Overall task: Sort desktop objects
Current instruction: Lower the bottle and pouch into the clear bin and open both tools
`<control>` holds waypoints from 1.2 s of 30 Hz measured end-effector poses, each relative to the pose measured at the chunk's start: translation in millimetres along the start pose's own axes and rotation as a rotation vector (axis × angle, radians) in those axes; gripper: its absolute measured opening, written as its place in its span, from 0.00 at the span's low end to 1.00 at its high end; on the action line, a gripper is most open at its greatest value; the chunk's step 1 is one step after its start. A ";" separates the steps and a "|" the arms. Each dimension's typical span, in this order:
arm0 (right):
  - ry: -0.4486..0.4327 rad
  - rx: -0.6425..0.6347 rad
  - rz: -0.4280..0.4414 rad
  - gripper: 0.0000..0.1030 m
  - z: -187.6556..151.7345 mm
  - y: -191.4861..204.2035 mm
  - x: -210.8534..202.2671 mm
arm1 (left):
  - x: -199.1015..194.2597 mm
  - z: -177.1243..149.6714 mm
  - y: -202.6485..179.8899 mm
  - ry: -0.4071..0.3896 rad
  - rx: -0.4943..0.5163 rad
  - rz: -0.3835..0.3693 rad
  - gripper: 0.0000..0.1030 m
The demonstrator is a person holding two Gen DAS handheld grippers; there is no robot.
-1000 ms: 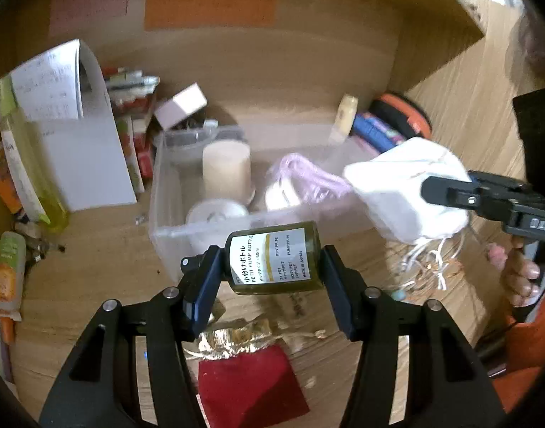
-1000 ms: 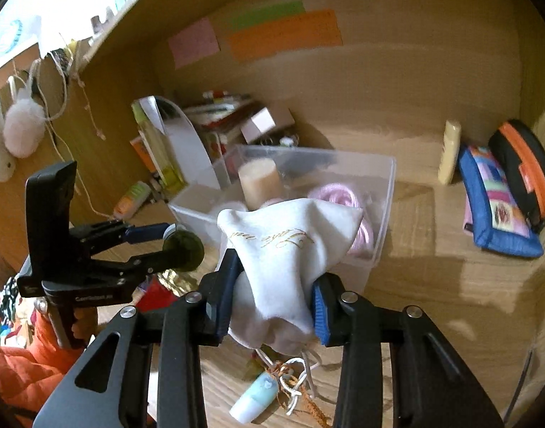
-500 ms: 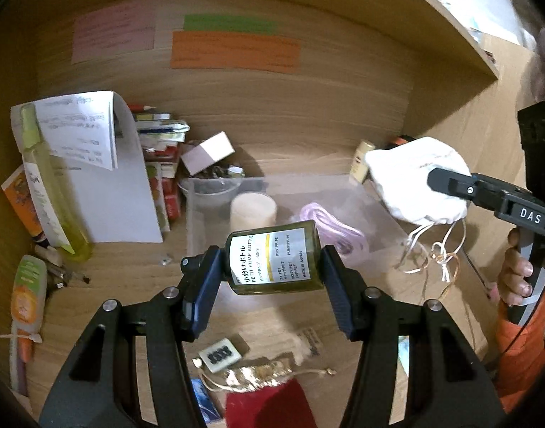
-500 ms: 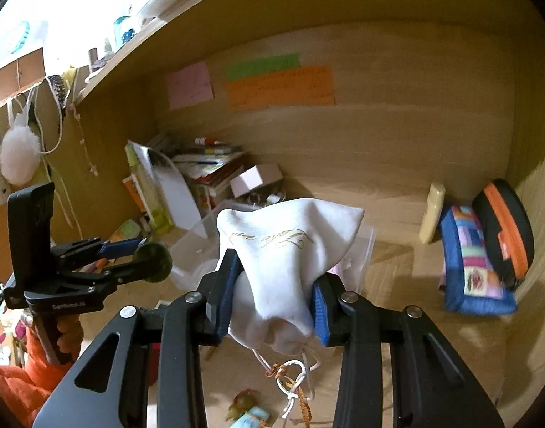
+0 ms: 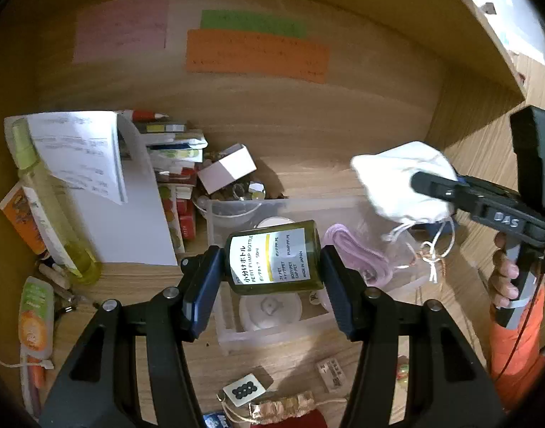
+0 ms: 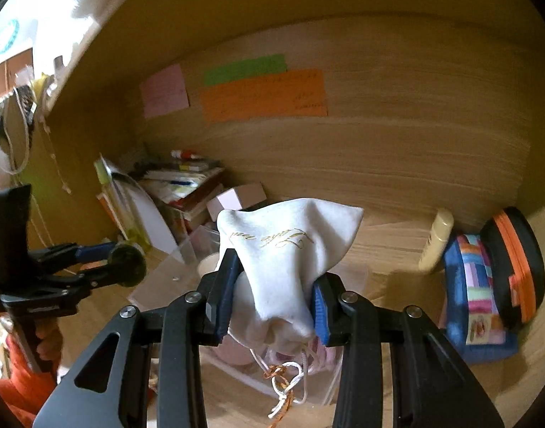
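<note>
My left gripper is shut on a small dark green pump bottle with a white label, held sideways above the clear plastic bin. The bin holds a pink coiled cord, a white round lid and a cream cylinder. My right gripper is shut on a white drawstring pouch with gold script, its knotted cords dangling over the bin's right side. In the left wrist view the pouch and right gripper hang at the right; in the right wrist view the bottle shows at the left.
A folded white paper, a yellow-green spray bottle and stacked booklets crowd the back left. A small white box sits behind the bin. A blue patchwork pouch, black-and-orange case and cream tube lie at the right. Small trinkets lie in front.
Both grippers have risen and drawn back from the bin, each keeping its hold. The bin looks smaller and lower in both views, and more of the back wall with its coloured notes shows.
</note>
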State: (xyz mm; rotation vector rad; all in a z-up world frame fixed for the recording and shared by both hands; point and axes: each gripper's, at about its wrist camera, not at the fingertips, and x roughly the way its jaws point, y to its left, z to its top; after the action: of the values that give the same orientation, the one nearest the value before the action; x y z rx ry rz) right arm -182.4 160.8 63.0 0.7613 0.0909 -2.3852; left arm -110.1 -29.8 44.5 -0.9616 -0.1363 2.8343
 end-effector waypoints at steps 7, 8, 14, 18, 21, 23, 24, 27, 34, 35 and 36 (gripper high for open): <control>0.132 0.036 0.017 0.32 -19.0 -12.3 47.9 | 23.5 -2.2 -5.5 0.045 0.010 0.004 0.54; 0.146 0.038 0.018 0.32 -21.3 -13.7 51.9 | 27.8 -2.6 -6.3 0.056 0.013 0.005 0.54; 0.207 0.034 -0.005 0.32 -36.3 -18.7 69.8 | 41.6 -5.3 -21.7 0.060 0.084 0.052 0.52; 0.220 0.034 -0.004 0.33 -39.2 -19.2 73.7 | 50.2 -5.7 -28.2 0.076 0.110 0.040 0.51; 0.232 0.027 -0.009 0.34 -41.6 -17.8 76.9 | 62.7 -8.5 -26.7 0.104 0.113 0.050 0.49; 0.235 0.017 -0.012 0.35 -42.6 -15.8 78.1 | 68.8 -10.0 -24.3 0.123 0.103 0.039 0.49; 0.236 0.009 -0.015 0.35 -43.3 -14.5 78.0 | 70.4 -10.7 -24.0 0.127 0.100 0.039 0.49; 0.233 -0.003 -0.024 0.35 -43.8 -11.7 79.2 | 70.0 -12.2 -22.5 0.119 0.094 0.030 0.49; 0.255 -0.032 -0.091 0.46 -46.0 -7.6 89.9 | 61.7 -13.0 -32.3 0.082 0.114 0.049 0.49; 0.256 -0.041 -0.108 0.48 -45.4 -6.3 90.3 | 59.1 -12.7 -33.1 0.077 0.116 0.045 0.49; 0.254 -0.050 -0.125 0.52 -44.6 -5.1 89.4 | 56.1 -12.2 -33.2 0.070 0.118 0.047 0.51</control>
State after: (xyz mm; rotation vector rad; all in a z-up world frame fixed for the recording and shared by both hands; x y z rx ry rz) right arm -220.1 127.0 -23.3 1.0593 0.3106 -2.3804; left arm -143.1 12.7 5.8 -1.0496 0.0612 2.8091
